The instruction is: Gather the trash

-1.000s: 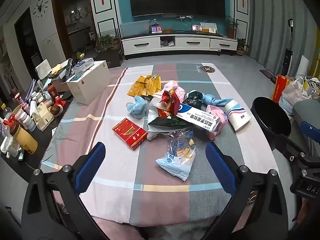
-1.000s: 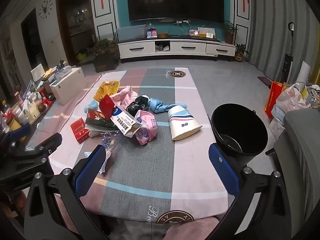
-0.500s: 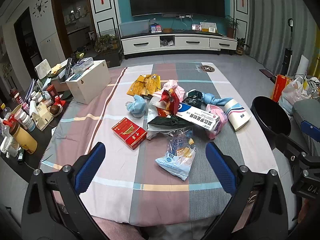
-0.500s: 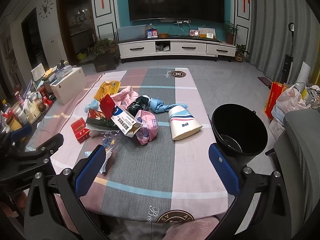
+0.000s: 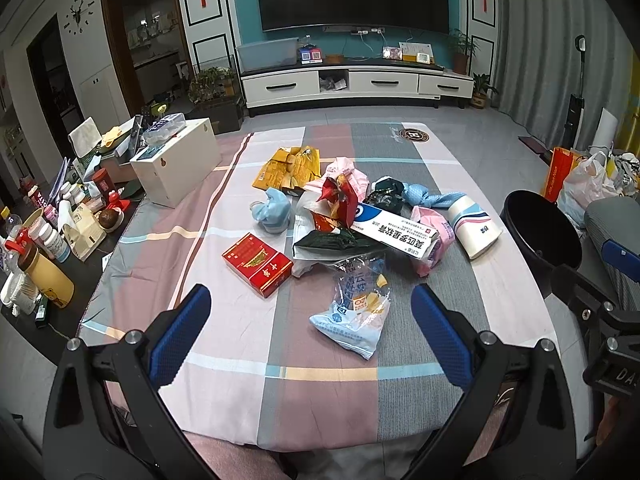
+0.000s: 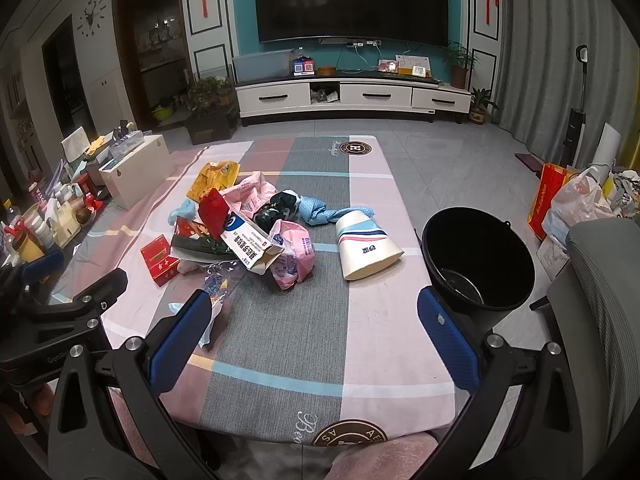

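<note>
Task barely begun. Trash pile [image 5: 344, 216] heaped mid-table [image 6: 280, 340]: red box [image 5: 257, 263], clear snack bag [image 5: 354, 306], white carton [image 5: 394, 230], pink bag [image 6: 292, 256], paper cup [image 6: 366, 247], yellow wrapper [image 5: 288, 168]. Black bucket [image 6: 478, 258] just beside right table edge, apparently empty. Left gripper [image 5: 310, 330] spread wide, holding nothing. Right gripper [image 6: 314, 334] likewise. Carton and box bear Chinese print, not legible. Tablecloth emblem: letter "H".

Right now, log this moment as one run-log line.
left hand-held gripper: open, empty | right hand-held gripper: open, empty | trash pile on striped tablecloth | round black plastic bucket: beside table, no trash visible
</note>
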A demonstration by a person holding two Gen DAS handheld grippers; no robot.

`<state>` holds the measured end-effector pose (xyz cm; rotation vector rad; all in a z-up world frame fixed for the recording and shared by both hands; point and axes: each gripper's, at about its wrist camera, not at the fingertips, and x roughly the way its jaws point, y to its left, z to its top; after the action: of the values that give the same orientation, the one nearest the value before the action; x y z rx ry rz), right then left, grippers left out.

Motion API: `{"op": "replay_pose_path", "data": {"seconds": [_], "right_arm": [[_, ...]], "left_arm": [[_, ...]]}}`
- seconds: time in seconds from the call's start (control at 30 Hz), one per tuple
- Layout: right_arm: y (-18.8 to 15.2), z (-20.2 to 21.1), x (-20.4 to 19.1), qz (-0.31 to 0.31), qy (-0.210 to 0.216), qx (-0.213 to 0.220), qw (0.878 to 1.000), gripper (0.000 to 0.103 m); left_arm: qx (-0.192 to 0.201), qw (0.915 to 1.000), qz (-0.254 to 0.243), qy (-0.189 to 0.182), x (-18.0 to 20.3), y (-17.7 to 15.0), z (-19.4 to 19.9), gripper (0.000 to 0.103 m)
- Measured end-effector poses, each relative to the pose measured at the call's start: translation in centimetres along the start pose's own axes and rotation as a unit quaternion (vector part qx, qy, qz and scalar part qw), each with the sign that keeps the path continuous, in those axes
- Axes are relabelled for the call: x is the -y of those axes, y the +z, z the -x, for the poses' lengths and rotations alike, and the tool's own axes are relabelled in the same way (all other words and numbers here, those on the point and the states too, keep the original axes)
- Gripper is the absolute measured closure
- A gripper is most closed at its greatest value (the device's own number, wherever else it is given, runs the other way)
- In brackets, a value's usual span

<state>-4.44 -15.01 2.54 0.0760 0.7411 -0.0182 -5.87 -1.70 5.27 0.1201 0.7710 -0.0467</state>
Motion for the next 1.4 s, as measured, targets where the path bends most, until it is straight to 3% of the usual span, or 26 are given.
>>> {"op": "replay_pose_path", "data": {"seconds": [0.5,0.67,0.8,1.03,1.13,1.23,1.3,1.4], "right_arm": [[-0.2,-0.6,0.7,-0.005,-0.002,-0.008,1.0,0.003],[-1.1,-3.4,2.1,-0.039,0.049,-0.03,0.998,0.003],[-2.6,-6.1,3.0,-0.09,0.093,-0.079,0.988,0.003],[-3.5,-9.3,3.6,-0.066,0.079,-0.093,0.99,0.003],[-3.7,-10.1,3.7,-0.06,0.077,-0.11,0.989,0.003],[-3.9,-10.7,4.1,-0.051,0.067,-0.122,0.989,0.003],[-3.9,-11.0,4.4,-0.054,0.068,-0.119,0.989,0.003],[-3.8,-11.4,4.9,-0.059,0.068,-0.111,0.99,0.003]], "left_arm": [[-0.015,0.9998,0.004,-0.01,-0.1,-0.4,-1.2,0.003],[-0.044,0.9936,0.048,-0.092,-1.9,-1.1,-3.5,0.003],[-0.07,0.9847,0.088,-0.133,-3.9,-2.6,-6.3,0.003],[-0.095,0.9686,0.135,-0.186,-5.3,-4.7,-10.3,0.003],[-0.09,0.9698,0.112,-0.197,-3.6,-4.6,-11.4,0.003],[-0.094,0.9787,0.03,-0.18,-0.2,-4.3,-12.8,0.004],[-0.099,0.9801,-0.003,-0.172,1.2,-4.0,-13.6,0.01],[-0.103,0.9826,-0.039,-0.15,2.6,-3.8,-14.9,0.03]]}}
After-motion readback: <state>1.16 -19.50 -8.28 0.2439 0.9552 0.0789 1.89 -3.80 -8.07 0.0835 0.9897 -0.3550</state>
